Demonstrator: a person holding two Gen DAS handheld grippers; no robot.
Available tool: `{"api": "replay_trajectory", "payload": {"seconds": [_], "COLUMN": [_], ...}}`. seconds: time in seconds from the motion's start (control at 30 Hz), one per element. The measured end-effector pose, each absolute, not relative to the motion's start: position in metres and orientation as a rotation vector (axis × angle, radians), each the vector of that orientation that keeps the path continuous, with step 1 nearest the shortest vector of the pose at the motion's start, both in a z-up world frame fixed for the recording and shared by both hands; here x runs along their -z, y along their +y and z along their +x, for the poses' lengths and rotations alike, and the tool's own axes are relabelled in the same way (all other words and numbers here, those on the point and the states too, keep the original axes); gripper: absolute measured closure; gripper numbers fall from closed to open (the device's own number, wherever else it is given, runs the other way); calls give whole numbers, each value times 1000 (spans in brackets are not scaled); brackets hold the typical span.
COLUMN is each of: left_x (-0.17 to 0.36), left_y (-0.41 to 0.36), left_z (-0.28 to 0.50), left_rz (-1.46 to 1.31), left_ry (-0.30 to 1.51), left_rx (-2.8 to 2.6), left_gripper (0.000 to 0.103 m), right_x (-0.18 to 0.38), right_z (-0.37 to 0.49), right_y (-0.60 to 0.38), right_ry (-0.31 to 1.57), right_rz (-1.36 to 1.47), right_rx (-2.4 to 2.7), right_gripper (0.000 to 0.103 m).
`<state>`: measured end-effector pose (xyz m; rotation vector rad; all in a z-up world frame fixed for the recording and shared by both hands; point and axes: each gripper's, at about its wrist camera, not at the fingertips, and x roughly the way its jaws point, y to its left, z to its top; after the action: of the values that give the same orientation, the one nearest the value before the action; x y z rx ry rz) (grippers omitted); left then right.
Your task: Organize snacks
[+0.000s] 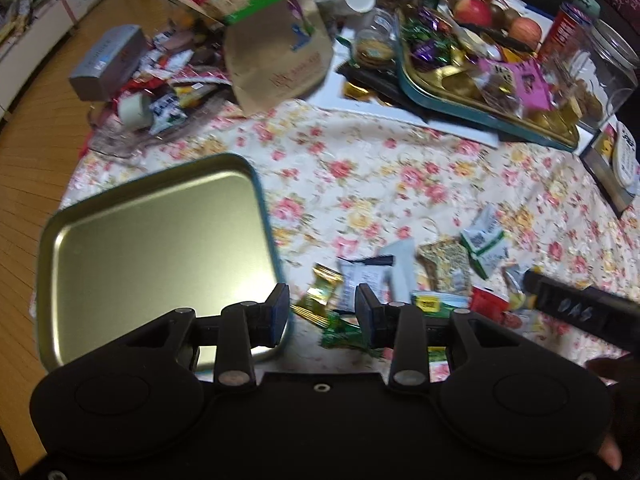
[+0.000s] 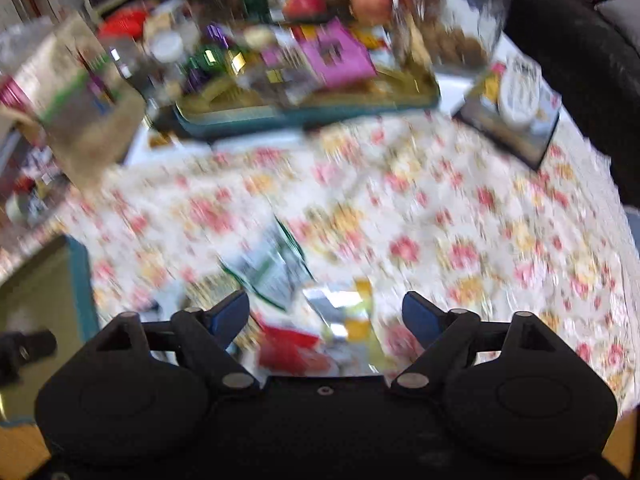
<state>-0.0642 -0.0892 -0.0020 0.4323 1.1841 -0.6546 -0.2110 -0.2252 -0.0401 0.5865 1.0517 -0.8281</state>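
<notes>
An empty gold tin (image 1: 160,248) with a teal rim lies on the floral cloth at the near left. Beside it, loose snack packets are scattered: a gold candy (image 1: 322,286), a white-blue packet (image 1: 360,276), a green-white packet (image 1: 484,244) and a red packet (image 1: 488,304). My left gripper (image 1: 322,312) is open above the gold candy, its left finger over the tin's right edge. The right wrist view is blurred. There my right gripper (image 2: 325,314) stands wide open over a silver-yellow packet (image 2: 344,312) and the red packet (image 2: 288,348), holding nothing. The tin's rim (image 2: 82,280) shows at its left.
A teal tray (image 1: 460,108) heaped with sweets sits at the back, with apples (image 1: 474,12) and jars behind it. A paper bag (image 1: 276,40) and a snack pile with a silver box (image 1: 108,60) stand back left. A boxed item (image 1: 616,160) is at the right. Wooden floor lies left of the table.
</notes>
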Motion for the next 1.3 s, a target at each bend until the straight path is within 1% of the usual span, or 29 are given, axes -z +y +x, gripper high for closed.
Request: {"api": "replay_trajectory", "payload": {"seconds": [0.07,0.13,0.3,0.43,0.47,0.5,0.53,0.6,0.67,0.7,0.83,1.07,1.3], "left_x": [5,7,12,17,18,18,19,20,22,22,26,44,61], "left_y": [-96,-102,-112,-113,-114,-113,-113,-113,-114,-115,-119,-131,-146], "left_z": [-67,-71,-78,-80,-80,-81,-81,-81,-81,-81,-86,-98,-105], "left_rz": [428,452,492,497,497,496,494,485,468,461,463,469,491], "left_ry": [1209,1204,1213,1238,1242,1246,1250,1265,1284,1292,1309,1341,1336], "left_rx": [666,654,663,682,686,691,696,707,725,735,772,826,801], "left_gripper": [57,57,57,57,57,57,57,57,57,57,58,58,58], "right_x": [53,63,79,87,89,91,93,96,100,101,102,83,66], "right_z": [-217,-223,-233,-231,-230,-230,-229,-227,-223,-223,-224,-236,-248], "right_y": [-228,-231,-237,-235,-234,-234,-233,-230,-227,-227,-227,-243,-251], "right_ry": [1117,1170,1218,1246,1251,1253,1256,1261,1289,1296,1302,1262,1208], "right_rz": [612,645,775,786,777,770,762,752,745,751,736,782,820], "right_rx": [822,809,745,721,729,733,734,713,725,732,729,765,760], "right_gripper": [20,24,34,42,43,46,59,75,74,75,84,84,84]}}
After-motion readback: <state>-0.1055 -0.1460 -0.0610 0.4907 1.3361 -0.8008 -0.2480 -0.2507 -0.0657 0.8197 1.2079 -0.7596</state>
